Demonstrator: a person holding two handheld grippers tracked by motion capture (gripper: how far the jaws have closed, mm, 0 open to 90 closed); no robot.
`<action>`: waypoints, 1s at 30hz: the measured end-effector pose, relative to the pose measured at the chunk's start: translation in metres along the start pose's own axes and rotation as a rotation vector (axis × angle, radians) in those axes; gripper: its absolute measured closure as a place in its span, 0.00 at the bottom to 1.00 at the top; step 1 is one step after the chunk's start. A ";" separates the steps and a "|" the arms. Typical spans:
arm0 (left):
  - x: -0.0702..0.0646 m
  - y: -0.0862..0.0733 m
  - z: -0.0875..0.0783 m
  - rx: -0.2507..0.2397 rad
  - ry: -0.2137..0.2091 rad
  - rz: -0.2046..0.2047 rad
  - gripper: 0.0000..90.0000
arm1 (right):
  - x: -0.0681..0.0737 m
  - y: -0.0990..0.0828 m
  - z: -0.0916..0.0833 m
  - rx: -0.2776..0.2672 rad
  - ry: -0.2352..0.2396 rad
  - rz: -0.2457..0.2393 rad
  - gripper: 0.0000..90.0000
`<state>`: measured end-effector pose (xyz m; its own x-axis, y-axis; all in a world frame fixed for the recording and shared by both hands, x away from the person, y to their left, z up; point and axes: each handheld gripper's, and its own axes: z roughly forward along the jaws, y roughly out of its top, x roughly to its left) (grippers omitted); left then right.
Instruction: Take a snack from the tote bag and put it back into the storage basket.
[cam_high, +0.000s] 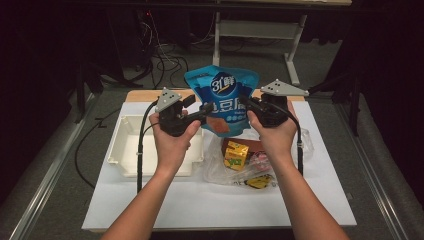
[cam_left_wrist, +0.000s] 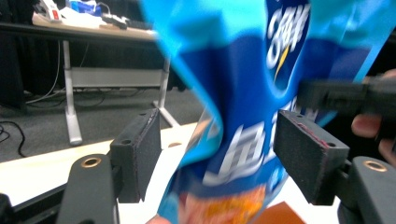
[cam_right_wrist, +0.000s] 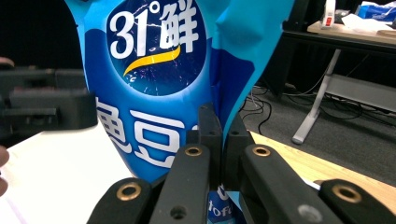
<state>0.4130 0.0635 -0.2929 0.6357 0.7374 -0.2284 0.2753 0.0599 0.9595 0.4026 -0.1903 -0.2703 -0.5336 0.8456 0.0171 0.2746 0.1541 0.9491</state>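
Both tools meet at a glossy blue plastic snack pouch (cam_high: 221, 95) with white lettering, held upright in the air above the white worktop (cam_high: 210, 200). Right tool (cam_high: 246, 103): its jaws are pressed together on the pouch's edge, pinching the foil flat between the pads, as the right gripper view shows close up. Left tool (cam_high: 202, 111): its jaws stand apart, and the left gripper view shows the pouch's lower part hanging between the two pads (cam_left_wrist: 310, 156); the left-hand pad stands clear of the foil, while whether the right-hand one touches it I cannot tell. Below the pouch, a crumpled clear plastic bag (cam_high: 227, 172) lies on the worktop with a yellow carton (cam_high: 236, 154) and other small packets inside. Just beside it, under the left hand (cam_high: 172, 137), sits a white rectangular plastic bin (cam_high: 131, 145).
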 end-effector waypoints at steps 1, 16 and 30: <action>-0.001 0.002 0.001 -0.003 0.006 -0.001 0.36 | 0.001 0.000 0.001 -0.001 0.003 -0.009 1.00; -0.007 0.010 0.004 0.043 0.037 -0.052 0.85 | 0.021 -0.003 0.009 0.012 0.022 -0.024 1.00; 0.004 0.017 -0.008 0.045 0.034 -0.028 1.00 | 0.024 -0.006 0.004 -0.004 0.054 -0.028 0.70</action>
<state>0.4143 0.0734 -0.2759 0.6025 0.7583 -0.2489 0.3254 0.0514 0.9442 0.3913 -0.1684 -0.2770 -0.5832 0.8123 0.0068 0.2555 0.1755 0.9507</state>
